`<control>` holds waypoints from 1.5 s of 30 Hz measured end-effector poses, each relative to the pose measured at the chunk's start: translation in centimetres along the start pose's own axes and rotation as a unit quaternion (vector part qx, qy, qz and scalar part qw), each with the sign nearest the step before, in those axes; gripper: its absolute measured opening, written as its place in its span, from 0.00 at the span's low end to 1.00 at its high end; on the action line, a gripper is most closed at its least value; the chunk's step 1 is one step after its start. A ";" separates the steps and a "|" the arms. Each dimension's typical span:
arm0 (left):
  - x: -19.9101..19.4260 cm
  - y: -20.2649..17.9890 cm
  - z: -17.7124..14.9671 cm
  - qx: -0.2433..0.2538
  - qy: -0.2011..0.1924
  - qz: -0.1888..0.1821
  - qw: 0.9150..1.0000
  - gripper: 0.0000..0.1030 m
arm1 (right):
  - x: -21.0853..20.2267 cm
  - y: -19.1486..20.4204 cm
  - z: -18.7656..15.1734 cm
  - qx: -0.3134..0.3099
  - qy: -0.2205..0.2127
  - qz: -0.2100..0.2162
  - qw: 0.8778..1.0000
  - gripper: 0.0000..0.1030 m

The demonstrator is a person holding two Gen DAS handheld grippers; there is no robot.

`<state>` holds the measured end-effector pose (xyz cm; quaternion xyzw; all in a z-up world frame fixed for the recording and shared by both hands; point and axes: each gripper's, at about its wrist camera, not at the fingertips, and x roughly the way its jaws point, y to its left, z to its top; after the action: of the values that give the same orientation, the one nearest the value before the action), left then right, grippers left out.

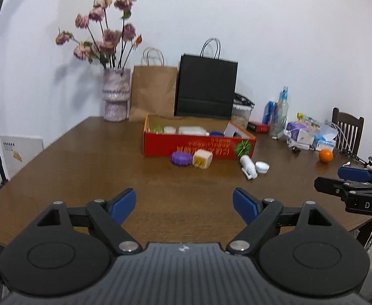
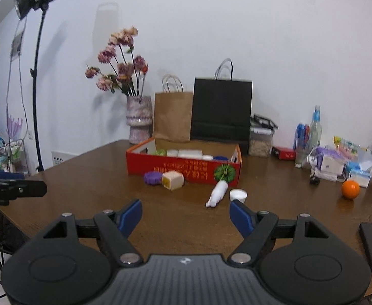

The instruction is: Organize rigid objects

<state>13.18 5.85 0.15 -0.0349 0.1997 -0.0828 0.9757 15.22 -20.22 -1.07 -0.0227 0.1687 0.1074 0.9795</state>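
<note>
Rigid objects: purple ridged plastic disc (image 1: pixel 180 158), cream cube (image 1: pixel 202 158), white bottle (image 2: pixel 217 193) and white cap (image 2: pixel 238 195) lie before the red cardboard box (image 1: pixel 198 147), awaiting collection; left gripper (image 1: pixel 184 204) and right gripper (image 2: pixel 186 214) are spread, empty.

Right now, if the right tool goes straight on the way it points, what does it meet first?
Probably the white bottle lying on the table, or the white cap beside it. The right tool is open and empty, aimed slightly downward; depth is unclear, so bare tabletop may come first.
</note>
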 end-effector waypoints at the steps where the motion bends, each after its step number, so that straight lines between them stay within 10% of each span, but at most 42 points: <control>1: 0.7 0.2 -0.2 -0.002 0.007 -0.003 1.000 0.83 | 0.7 0.0 0.0 -0.001 0.006 0.002 1.000 0.73; 26: 30.2 3.4 6.1 0.072 0.111 -0.082 0.988 0.79 | 34.4 -1.2 6.4 0.183 0.149 0.073 0.969 0.69; 35: 32.9 3.2 6.3 0.061 0.126 -0.102 0.985 0.66 | 34.4 -3.7 5.7 0.139 0.153 0.077 0.975 0.54; 41: 34.5 3.5 5.9 0.034 0.140 -0.096 0.985 0.57 | 33.5 -3.3 5.8 0.079 0.138 0.049 0.986 0.69; 45: 34.4 4.1 5.9 0.019 0.133 -0.088 0.987 0.52 | 34.3 -3.1 5.6 0.090 0.150 0.052 0.983 0.53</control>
<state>47.31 4.09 -8.10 -0.0227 0.3220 -0.1759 0.9300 49.24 -15.80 -7.27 0.0582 0.3231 0.1376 0.9345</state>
